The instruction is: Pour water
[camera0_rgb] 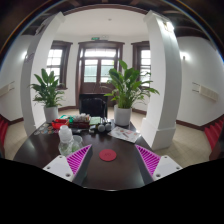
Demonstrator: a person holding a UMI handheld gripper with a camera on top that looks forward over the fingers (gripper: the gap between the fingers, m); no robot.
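My gripper [111, 163] hangs open above a dark round table [40, 148], its two fingers spread wide with magenta pads [74, 160] showing at each side. Nothing is held. Just ahead of the fingers, between them, a flat red round coaster [107, 155] lies on the table. Beyond the left finger stands a clear plastic bottle [65, 135] with a pale cap, upright, next to a pink cup-like item [75, 146]. Both are apart from the fingers.
A cluster of small items [88, 123] and dark headphones [103, 127] sit at the table's far side. Two large potted plants [125, 90] [47, 92] stand on the floor behind. White pillars [163, 70] and windows lie beyond. Red seats [214, 135] flank the table.
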